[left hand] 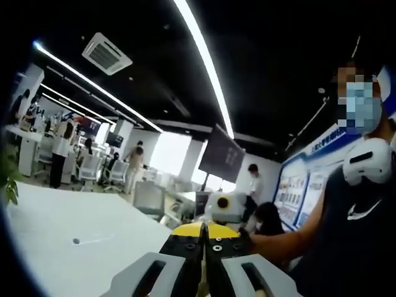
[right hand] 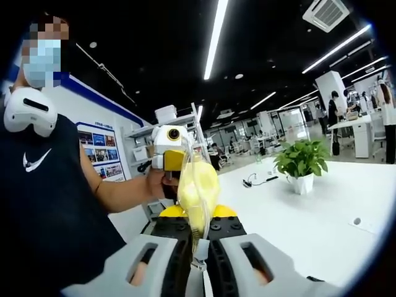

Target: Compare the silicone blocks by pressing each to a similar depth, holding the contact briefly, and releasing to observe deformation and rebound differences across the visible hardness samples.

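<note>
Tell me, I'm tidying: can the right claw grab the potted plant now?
Probably not: the right claw is shut on a yellow item, though the way to the potted plant looks free.

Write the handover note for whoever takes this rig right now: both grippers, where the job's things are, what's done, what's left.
Left gripper: jaws shut together, nothing between them, held up off the white table.
Right gripper: jaws shut on a yellow bag that hangs crumpled above them; what it holds cannot be told.
The left gripper also shows in the right gripper view, gripped by the person's hand.
On the table in the right gripper view: a potted plant and a cable.
No silicone blocks can be made out, so no pressing can be confirmed. Left: find the blocks, then press, hold and release each.
</note>
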